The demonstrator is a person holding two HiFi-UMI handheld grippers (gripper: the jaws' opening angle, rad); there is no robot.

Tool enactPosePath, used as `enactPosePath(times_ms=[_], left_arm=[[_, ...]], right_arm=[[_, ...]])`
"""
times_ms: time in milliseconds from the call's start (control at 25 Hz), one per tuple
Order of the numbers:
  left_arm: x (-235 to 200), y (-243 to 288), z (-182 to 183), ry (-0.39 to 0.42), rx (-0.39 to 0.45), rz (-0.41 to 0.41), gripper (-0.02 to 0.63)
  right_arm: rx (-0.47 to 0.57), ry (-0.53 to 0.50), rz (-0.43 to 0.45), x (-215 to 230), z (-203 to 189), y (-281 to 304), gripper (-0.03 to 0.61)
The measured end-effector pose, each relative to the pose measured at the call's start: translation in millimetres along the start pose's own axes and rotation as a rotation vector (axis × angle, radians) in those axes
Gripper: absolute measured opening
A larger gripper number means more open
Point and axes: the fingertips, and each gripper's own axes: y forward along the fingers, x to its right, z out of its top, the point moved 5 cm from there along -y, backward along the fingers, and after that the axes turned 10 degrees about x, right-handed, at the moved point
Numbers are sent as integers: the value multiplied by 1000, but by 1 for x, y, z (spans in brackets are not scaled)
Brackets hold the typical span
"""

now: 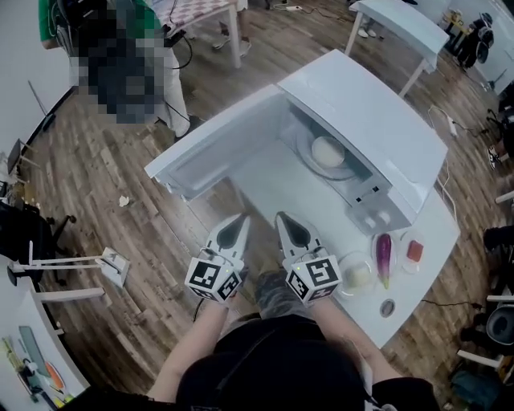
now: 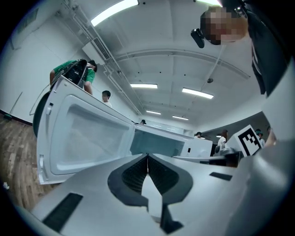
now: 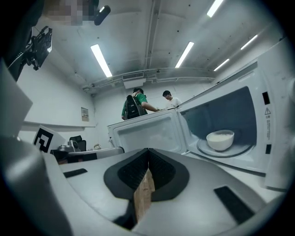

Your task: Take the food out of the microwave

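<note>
Premises: an open-plan lab or test room, not a home kitchen. Grounds: the microwave (image 1: 377, 120) stands on a plain white table (image 1: 438, 233) in the middle of a wood-plank floor (image 1: 104, 185), with a second white table (image 1: 401, 24) well apart and loose cables (image 1: 446, 120) on the floor. Overhead, strip lights (image 3: 101, 60) and exposed pipes (image 3: 152, 27) run along a bare ceiling. Two people (image 3: 136, 103) stand at another bench behind.
</note>
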Motion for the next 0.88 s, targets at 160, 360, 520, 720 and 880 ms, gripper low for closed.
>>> enactPosePath(times_ms=[160,360,520,720,880], left_arm=[[-6,37,-5,-13,-26,-66,12],[-12,71,-13,-34,-45,-121,12],[-5,92,-27,-48,-102,-183,12],[6,122,-44,-82,-189,-310,12],[6,153,-50,-113,-226,-382,12]], right_arm=[[6,25,-58,27,0,18,18],[22,21,-116,49,6,31,18],[27,26,-163,66,10,26,18],[51,51,-305,93,12,11,18],[46,69,-431,113,13,6,18]])
